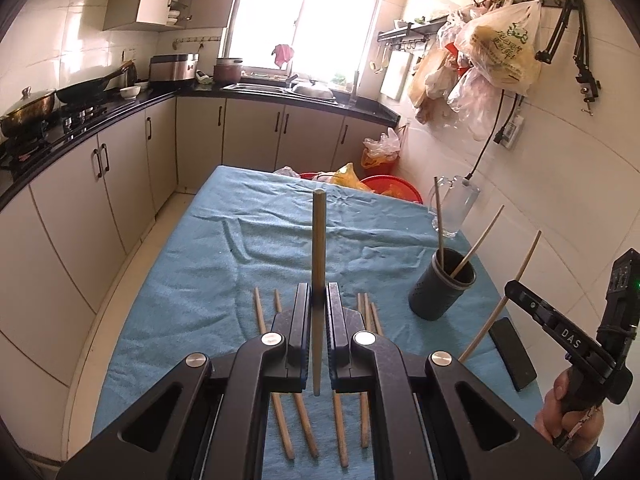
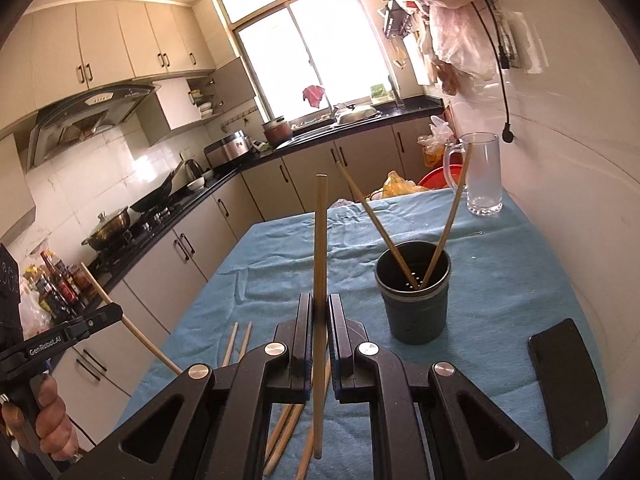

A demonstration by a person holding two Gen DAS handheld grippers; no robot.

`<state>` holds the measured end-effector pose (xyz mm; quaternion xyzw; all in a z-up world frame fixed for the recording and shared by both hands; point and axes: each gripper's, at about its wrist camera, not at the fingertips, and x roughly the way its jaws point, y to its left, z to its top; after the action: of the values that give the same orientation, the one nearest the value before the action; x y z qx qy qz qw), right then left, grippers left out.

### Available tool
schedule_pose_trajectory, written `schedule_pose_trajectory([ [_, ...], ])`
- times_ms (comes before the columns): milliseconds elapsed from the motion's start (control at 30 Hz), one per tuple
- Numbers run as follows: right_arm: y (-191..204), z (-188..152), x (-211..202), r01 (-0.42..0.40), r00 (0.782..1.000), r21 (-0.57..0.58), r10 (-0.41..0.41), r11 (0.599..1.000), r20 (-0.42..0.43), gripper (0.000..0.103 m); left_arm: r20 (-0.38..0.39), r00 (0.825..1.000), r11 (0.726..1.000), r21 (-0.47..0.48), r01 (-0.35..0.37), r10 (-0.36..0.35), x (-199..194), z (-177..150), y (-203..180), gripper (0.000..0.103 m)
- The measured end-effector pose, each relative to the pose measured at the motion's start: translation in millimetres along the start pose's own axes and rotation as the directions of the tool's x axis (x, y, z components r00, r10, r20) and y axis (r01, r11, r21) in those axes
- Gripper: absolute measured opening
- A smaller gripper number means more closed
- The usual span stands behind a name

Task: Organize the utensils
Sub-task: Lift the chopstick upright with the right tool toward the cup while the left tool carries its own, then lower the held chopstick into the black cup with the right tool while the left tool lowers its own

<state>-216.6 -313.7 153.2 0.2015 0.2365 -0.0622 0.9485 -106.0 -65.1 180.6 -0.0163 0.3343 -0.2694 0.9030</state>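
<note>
In the left wrist view, the left gripper (image 1: 319, 300) sits at the bottom centre with its jaws nearly together, clamped on one chopstick (image 1: 318, 240) that stands upright up the middle of the frame. Under it, several loose chopsticks (image 1: 260, 312) lie on the blue cloth (image 1: 200, 260) covering the table. The dark holder cup (image 1: 442, 284), right of centre, already has two chopsticks leaning in it, with a glass mug (image 1: 454, 208) beyond it and a black phone (image 1: 513, 354) nearer the lower right edge. At the right edge, the right gripper (image 1: 512, 288) pinches a second chopstick (image 1: 504, 300) that slants across it. In the right wrist view, the right gripper (image 2: 319, 312) at bottom centre is likewise closed narrowly on its chopstick (image 2: 320, 240), and the holder cup (image 2: 414, 292) stands just right of centre, close ahead. At the lower left, the left gripper (image 2: 116, 314) holds its slanted chopstick (image 2: 132, 324). The step in hand looks like carrying a picked-up chopstick in each gripper toward the cup. The next move calls for tipping each stick's lower end over the cup's mouth, clear of the two leaning inside, before letting go.
</note>
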Motion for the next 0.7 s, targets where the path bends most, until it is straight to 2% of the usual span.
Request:
schedule_pose_trajectory([
  [700,-41.7,14.4,-23.6,0.021,0.998,0.106,-0.027,0.994,0.051,0.007,-0.031,0.996,0.995,0.064,0.083,-0.081,8.1,15.1,-48.7,0.006],
])
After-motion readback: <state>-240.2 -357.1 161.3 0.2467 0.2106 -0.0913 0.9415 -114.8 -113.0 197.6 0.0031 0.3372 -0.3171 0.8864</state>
